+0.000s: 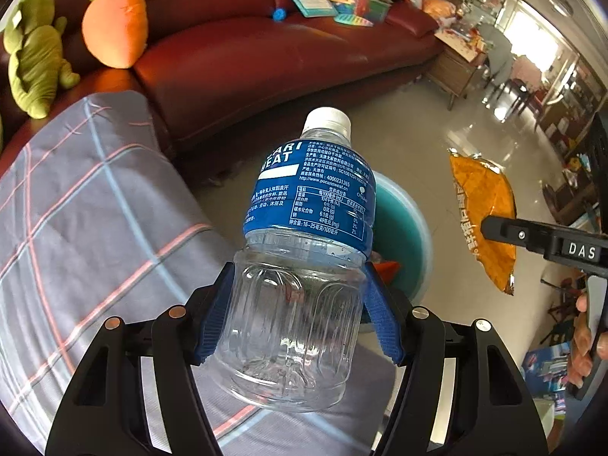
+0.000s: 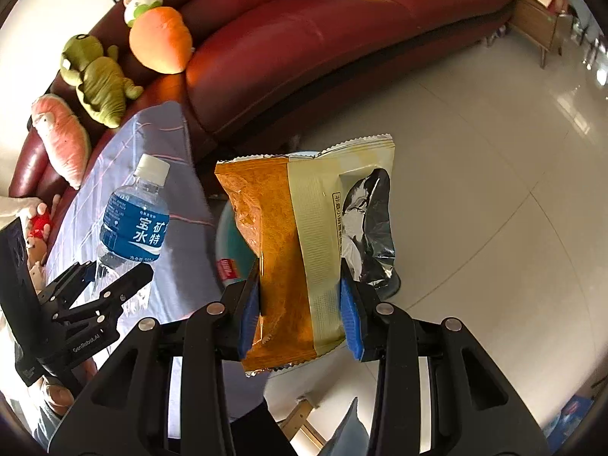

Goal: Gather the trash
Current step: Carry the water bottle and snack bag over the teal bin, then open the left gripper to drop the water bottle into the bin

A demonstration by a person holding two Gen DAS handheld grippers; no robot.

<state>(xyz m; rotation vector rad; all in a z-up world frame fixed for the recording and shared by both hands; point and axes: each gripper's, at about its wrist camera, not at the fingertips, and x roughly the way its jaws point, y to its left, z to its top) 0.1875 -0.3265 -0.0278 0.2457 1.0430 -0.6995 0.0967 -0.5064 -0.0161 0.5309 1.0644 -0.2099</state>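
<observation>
A clear plastic bottle (image 1: 300,266) with a blue label and a white cap stands up between the blue pads of my left gripper (image 1: 298,285), which is shut on its lower body. In the right wrist view, my right gripper (image 2: 300,304) is shut on an orange and cream snack bag (image 2: 304,228) that hangs upright between its pads. A teal bin (image 1: 402,220) sits on the floor just behind and below the bottle. It also shows under the snack bag (image 2: 228,235), with a red wrapper (image 2: 227,269) inside. The bottle (image 2: 133,220) and left gripper (image 2: 114,277) appear to the left of the bag.
A dark red leather sofa (image 1: 266,57) curves across the back with plush toys (image 1: 114,26) and books on it. A grey plaid cloth (image 1: 95,209) covers a surface to the left of the bin. Pale glossy floor tiles (image 2: 494,190) stretch right. A wooden side table (image 1: 456,72) stands by the sofa's end.
</observation>
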